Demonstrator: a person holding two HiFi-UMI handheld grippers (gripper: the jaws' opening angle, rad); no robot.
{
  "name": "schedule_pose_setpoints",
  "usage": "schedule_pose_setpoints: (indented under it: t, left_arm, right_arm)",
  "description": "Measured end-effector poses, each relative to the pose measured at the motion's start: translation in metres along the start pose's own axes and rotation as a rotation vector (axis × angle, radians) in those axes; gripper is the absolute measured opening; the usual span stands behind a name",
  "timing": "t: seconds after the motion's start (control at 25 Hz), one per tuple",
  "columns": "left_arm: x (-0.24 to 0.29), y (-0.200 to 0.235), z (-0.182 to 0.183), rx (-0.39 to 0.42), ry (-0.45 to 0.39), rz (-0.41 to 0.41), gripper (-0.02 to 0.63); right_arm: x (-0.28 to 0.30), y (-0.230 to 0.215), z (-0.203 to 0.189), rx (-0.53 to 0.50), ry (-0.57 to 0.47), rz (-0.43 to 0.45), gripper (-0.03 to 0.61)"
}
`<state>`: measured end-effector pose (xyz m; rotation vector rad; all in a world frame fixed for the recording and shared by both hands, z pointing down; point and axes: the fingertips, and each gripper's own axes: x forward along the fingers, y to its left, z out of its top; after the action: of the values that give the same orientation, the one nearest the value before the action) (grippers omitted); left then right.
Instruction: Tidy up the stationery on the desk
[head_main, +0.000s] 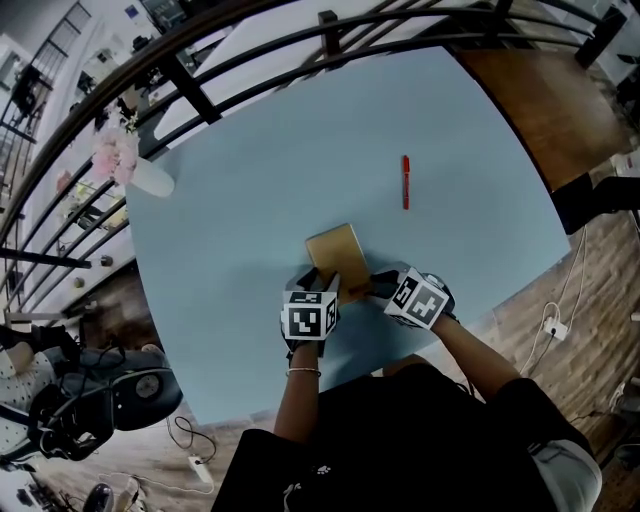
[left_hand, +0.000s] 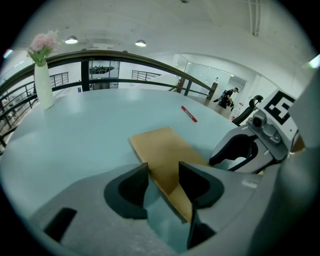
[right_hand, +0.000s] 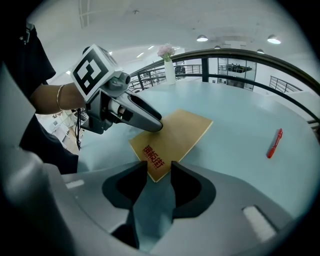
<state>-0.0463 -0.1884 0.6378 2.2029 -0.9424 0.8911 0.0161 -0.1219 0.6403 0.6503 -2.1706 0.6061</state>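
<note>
The desk (head_main: 250, 180) is a large pale blue top with a rounded far edge, and a dark curved railing (head_main: 200, 60) runs just behind this edge. The room is an open upper floor with a white ceiling, round ceiling lamps and more railings farther back. The floor (head_main: 590, 290) at the right is wooden, and a white power strip (head_main: 555, 328) with cables lies on it. At the left edge of the desk a white vase (head_main: 150, 178) with pink flowers (head_main: 115, 155) stands upright.

A thin brown notebook (head_main: 338, 252) lies flat on the desk, close in front of the person. Its long axis runs away from the person, and the far end leans a little to the left in the head view. Its near corner bears red printed characters, which show in the right gripper view. A red pen (head_main: 405, 182) lies farther out and to the right, well apart from the notebook. Its long axis points almost straight away from the person. Which end has the cap cannot be told.

The left gripper (left_hand: 164, 175) has its jaws apart, and the near left edge of the notebook lies between them without being squeezed. The right gripper (right_hand: 159, 172) also has its jaws apart, with the printed corner just between the tips.
</note>
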Motion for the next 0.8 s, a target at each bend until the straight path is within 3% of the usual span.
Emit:
schedule_pose_setpoints:
  t: [0.32,0.56,0.64,0.8]
  left_arm:
    - [0.0,0.007,0.003,-0.029,-0.013,-0.002,0.162]
    - [-0.016,0.017,0.011,-0.049,-0.065,0.049,0.033]
    - [-0.023,0.02,0.015,-0.046,-0.09,0.063,0.001]
    - [-0.042,0.023,0.025,-0.058,-0.164,0.077,-0.002]
  right_arm:
    - [-0.001,-0.001,0.004,0.005,-0.011,0.016,0.167]
    - [-0.011,-0.002,0.016,0.019,-0.085,0.005,0.152]
    - [-0.016,-0.004,0.026,0.023,-0.137,-0.01,0.126]
    - [-0.03,-0.008,0.051,0.05,-0.271,-0.05,0.03]
